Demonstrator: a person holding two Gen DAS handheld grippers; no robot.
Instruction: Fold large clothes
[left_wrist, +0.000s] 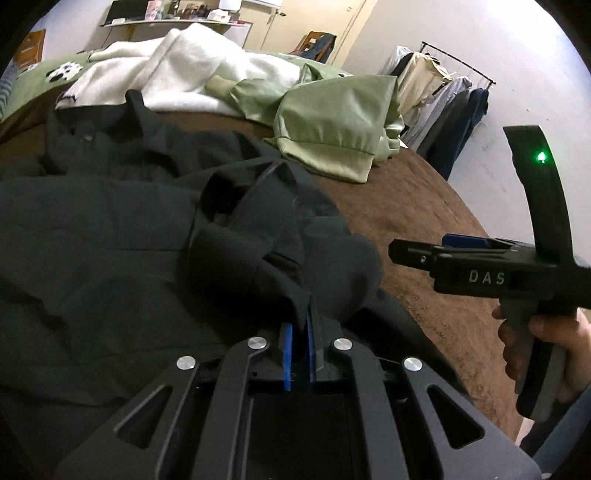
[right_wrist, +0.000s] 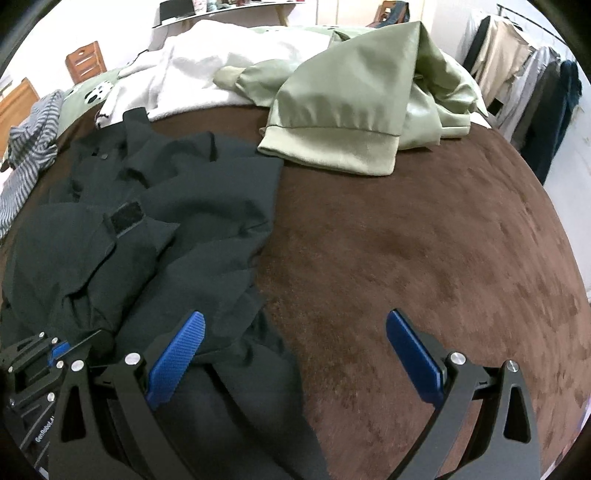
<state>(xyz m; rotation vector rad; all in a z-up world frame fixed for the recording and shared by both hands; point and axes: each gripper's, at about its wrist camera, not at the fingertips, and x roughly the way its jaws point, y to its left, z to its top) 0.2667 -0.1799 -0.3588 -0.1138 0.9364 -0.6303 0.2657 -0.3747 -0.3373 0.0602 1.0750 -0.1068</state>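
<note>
A large dark jacket (left_wrist: 129, 229) lies crumpled on the brown bed cover (left_wrist: 406, 206); it also shows in the right wrist view (right_wrist: 166, 221). My left gripper (left_wrist: 300, 332) is shut on a fold of the dark jacket at its near right edge. My right gripper (right_wrist: 295, 332) is open and empty, hovering over the jacket's near right edge and the brown cover (right_wrist: 424, 240). It shows from the side in the left wrist view (left_wrist: 410, 253), to the right of the jacket. The left gripper's body shows at the lower left of the right wrist view (right_wrist: 37, 358).
A light green garment (right_wrist: 351, 103) lies heaped behind the jacket, a white blanket (right_wrist: 207, 66) beyond it. A striped cloth (right_wrist: 29, 147) lies at the far left. A clothes rack (left_wrist: 443, 96) stands against the right wall.
</note>
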